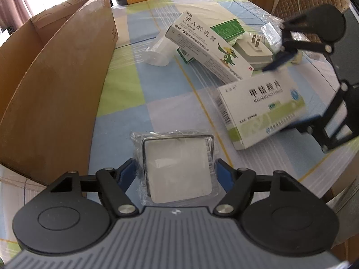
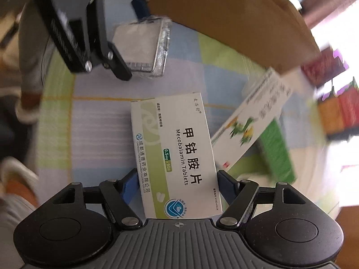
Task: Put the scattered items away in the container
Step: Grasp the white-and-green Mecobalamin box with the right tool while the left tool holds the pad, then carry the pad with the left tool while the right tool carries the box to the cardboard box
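Tabletop (image 1: 170,103) with a checked cloth of blue, green and pale purple squares carries everything. Next biggest is the tall brown cardboard box (image 1: 58,85), open at the top, standing along the left side.

Each black hand-held gripper with blue fingers has something in it. The left hand-held gripper (image 1: 177,174) pinches a square white pad in a clear plastic wrapper (image 1: 177,168) by its two sides, close to the cardboard box. The right hand-held gripper (image 2: 177,183) pinches a white and green box of Mecobalamin tablets (image 2: 175,154) by its long sides. This box is tilted, and I cannot tell if it touches the cloth.

More things lie farther back on the tabletop. A long white box with a green cartoon bird (image 1: 206,47) leans on a small green box (image 1: 226,29). Beside them sits a white plug with two metal pins (image 1: 253,49). A clear plastic cup (image 1: 157,51) lies on its side just left of the long box.
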`<state>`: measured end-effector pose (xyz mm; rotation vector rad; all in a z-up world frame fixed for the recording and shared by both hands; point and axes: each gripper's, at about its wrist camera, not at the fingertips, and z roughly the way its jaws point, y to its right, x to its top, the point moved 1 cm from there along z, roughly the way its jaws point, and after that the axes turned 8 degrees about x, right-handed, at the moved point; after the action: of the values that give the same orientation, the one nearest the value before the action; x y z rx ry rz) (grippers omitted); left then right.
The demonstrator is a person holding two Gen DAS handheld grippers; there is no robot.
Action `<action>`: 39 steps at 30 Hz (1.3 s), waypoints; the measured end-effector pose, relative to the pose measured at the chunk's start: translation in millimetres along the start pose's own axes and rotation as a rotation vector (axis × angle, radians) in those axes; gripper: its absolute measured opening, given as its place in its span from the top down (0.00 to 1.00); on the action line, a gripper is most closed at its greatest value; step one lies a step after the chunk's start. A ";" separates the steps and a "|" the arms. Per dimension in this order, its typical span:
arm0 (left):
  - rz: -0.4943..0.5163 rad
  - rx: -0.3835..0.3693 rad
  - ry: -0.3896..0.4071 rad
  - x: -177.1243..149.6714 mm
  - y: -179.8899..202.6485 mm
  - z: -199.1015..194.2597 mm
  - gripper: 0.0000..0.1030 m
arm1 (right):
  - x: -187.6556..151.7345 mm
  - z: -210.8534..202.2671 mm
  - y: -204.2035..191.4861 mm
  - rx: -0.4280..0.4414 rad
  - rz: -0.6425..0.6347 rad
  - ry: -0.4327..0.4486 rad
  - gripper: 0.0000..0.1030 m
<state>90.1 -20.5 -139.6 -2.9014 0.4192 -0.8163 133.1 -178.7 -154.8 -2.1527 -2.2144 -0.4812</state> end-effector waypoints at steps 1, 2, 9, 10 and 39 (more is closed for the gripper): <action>0.000 0.004 0.002 0.0 -0.3 -0.3 0.31 | -2.7 -1.1 2.0 0.017 0.051 -0.008 0.27; 0.001 0.007 0.003 0.0 -0.6 -0.6 0.31 | -5.9 -2.6 4.3 0.031 0.103 -0.013 0.27; -0.031 -0.032 0.058 10.2 -6.3 -26.3 0.32 | -34.4 -38.8 38.6 0.127 0.529 0.076 0.28; -0.030 -0.039 0.071 12.3 -5.7 -32.1 0.32 | -38.9 -44.9 43.8 0.139 0.576 0.096 0.28; -0.065 -0.070 0.095 14.6 -19.9 -63.1 0.31 | -13.7 5.2 29.8 0.051 0.765 0.040 0.30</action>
<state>73.6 -6.9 -75.2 -2.9634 0.3713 -0.9708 164.0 -190.7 -156.7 -2.6659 -1.1965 -0.4021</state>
